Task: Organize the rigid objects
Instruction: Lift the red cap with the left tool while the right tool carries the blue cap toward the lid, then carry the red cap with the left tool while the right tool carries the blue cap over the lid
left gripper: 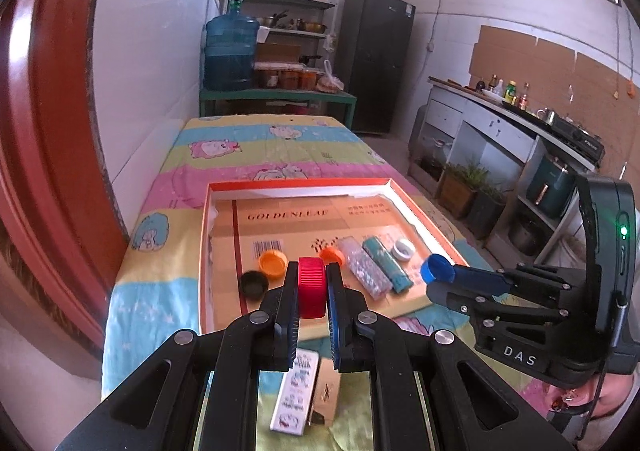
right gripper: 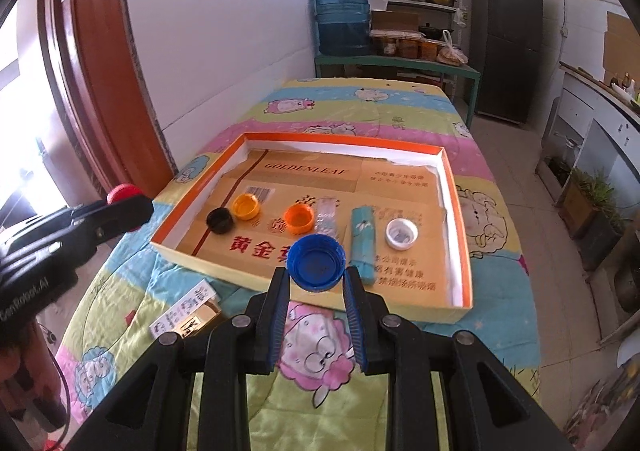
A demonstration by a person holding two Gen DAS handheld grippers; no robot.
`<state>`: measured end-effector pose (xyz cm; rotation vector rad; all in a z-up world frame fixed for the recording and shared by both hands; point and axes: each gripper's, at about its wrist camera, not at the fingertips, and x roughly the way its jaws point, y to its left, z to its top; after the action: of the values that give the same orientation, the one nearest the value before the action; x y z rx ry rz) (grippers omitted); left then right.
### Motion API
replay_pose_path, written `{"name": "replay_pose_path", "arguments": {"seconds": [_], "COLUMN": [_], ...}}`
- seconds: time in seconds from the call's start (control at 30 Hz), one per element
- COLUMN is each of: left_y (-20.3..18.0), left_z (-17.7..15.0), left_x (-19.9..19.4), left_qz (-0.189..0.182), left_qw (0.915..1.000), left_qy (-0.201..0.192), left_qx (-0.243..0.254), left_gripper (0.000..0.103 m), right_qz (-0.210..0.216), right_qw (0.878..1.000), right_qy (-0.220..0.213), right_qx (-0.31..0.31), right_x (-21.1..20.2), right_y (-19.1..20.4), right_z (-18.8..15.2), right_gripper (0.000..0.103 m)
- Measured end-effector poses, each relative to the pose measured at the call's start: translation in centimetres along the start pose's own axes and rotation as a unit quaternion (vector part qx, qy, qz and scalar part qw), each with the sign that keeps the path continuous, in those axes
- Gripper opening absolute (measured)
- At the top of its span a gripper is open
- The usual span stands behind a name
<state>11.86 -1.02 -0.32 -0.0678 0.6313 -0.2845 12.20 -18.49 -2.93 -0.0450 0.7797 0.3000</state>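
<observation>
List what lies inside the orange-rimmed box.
Inside the box: black cap, two orange caps, clear packet, teal lighter, white cap. The held blue cap hides the cardboard behind it.

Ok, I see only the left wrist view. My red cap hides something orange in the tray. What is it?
Observer: Behind your red cap lies a second orange cap, open side up in the tray, beside a clear packet.
Operator: And the blue cap, which way does it face?
Observer: The right claw holds the blue cap by its rim, hollow side toward that camera.
Operator: Is anything printed near the tray's front edge?
Observer: Yes, large red Chinese characters on the cardboard.
</observation>
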Motion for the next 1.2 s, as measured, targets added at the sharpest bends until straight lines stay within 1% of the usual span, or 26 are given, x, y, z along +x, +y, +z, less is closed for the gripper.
{"name": "replay_pose_path", "arguments": {"seconds": [0.33,0.63,0.87,1.2], "left_y": [0.3,1.2,1.6,1.6], "left_z": [2.2,3.6,4.8,6.6], "left_x": [2.7,5.9,9.0,13.7], "left_qz": [-0.009,-0.01,-0.007,-0.009], "left_qw": [0.9999,0.9996,0.999,0.9973], "left_qy": [0.008,0.025,0.043,0.072], "left_qx": [-0.003,-0.011,-0.007,-0.003], "left_gripper": [0.012,0.012,0.012,0.012], "right_qz": [-0.005,-0.013,-0.017,-0.011], "right_qw": [1.0,1.0,1.0,0.999], "right_qy": [0.004,0.009,0.019,0.042], "right_qx": [0.015,0.013,0.005,0.013], "right_x": [1.4,3.7,5.6,8.9], "right_y": [-1.7,-3.2,-4.4,-6.7], "right_z": [1.2,3.0,4.4,5.9], "right_gripper": [0.028,0.028,0.028,0.028]}}
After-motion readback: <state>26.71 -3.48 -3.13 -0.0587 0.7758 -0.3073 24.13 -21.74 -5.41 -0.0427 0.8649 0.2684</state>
